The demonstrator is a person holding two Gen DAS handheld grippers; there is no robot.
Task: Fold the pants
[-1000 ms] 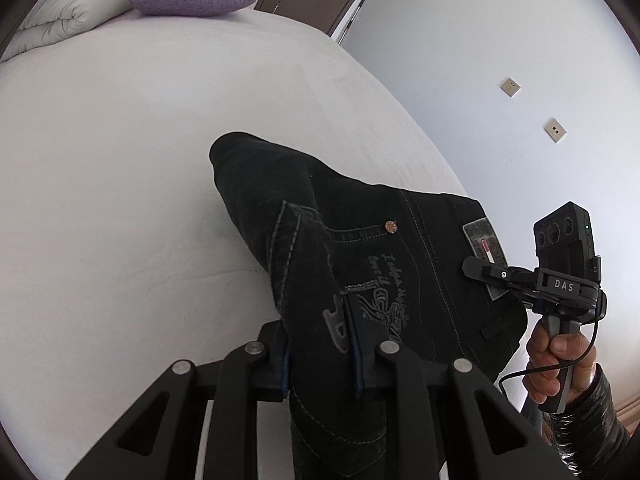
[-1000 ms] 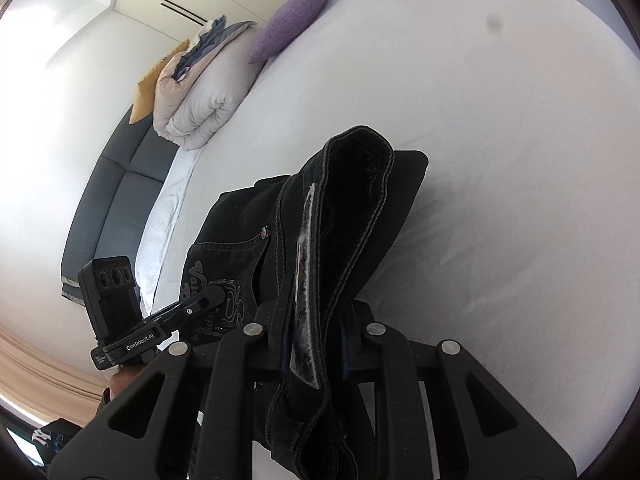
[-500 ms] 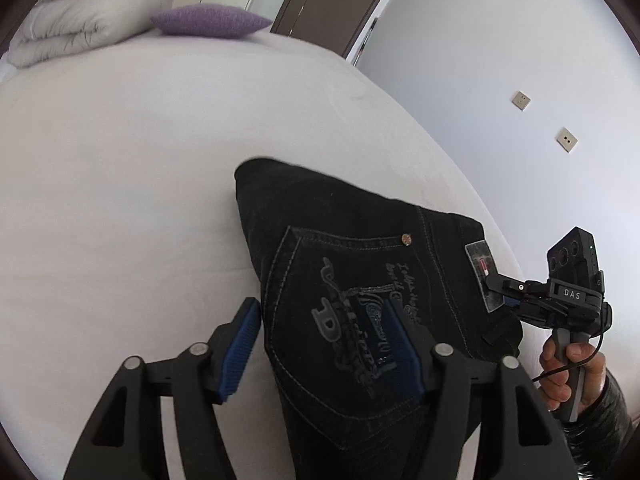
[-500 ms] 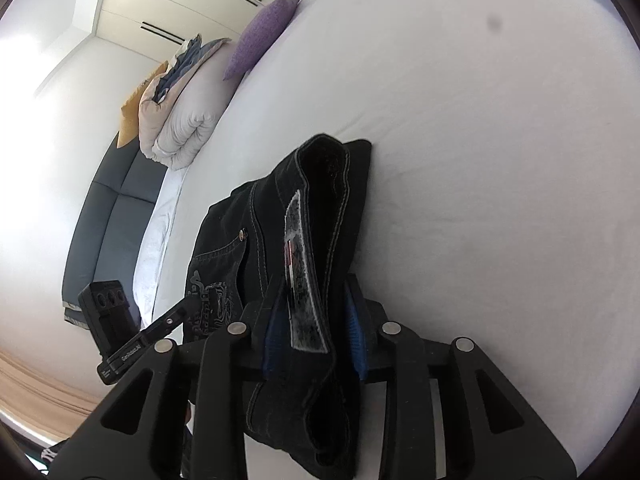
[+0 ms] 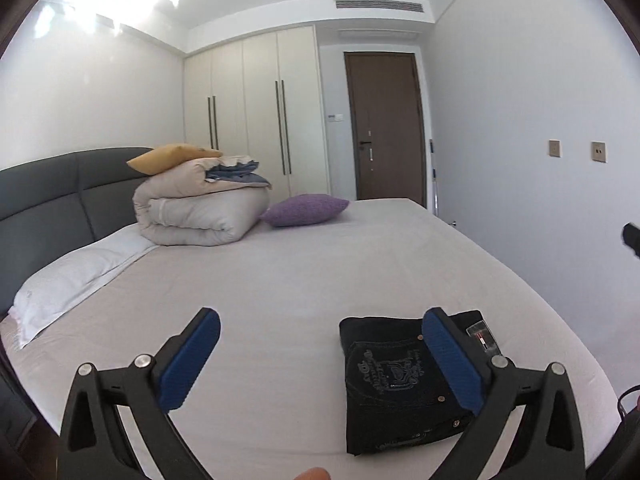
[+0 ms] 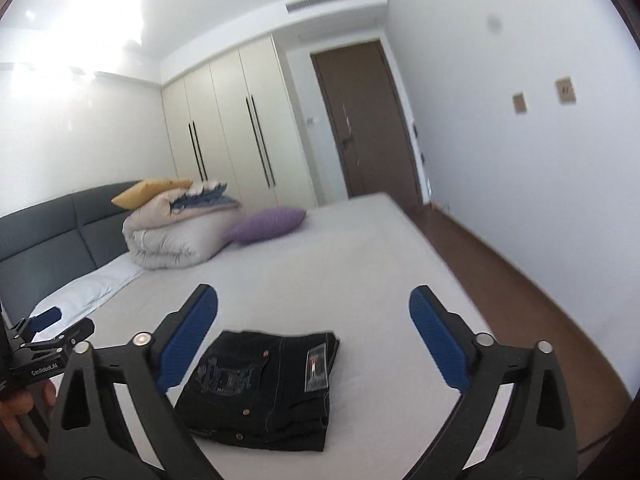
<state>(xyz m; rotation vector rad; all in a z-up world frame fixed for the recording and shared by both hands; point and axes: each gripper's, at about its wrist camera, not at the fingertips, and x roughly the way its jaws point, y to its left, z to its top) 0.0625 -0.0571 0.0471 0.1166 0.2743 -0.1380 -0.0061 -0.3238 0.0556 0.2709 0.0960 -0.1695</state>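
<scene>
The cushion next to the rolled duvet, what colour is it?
Purple. The cushion shows best in the left wrist view, lying on the bed.

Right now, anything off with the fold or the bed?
Nothing stands out. The pants lie folded in a compact stack on the bed, back pocket up, both grippers open and clear of them. The layers' edges at the near side sit slightly uneven.

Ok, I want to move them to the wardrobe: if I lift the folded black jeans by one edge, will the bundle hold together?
Probably not. The folded black jeans are soft stacked layers, so one edge would likely lift alone and unfold. They look thick and dense, likely heavy for their size. On the smooth bed sheet they should slide when pushed.
</scene>
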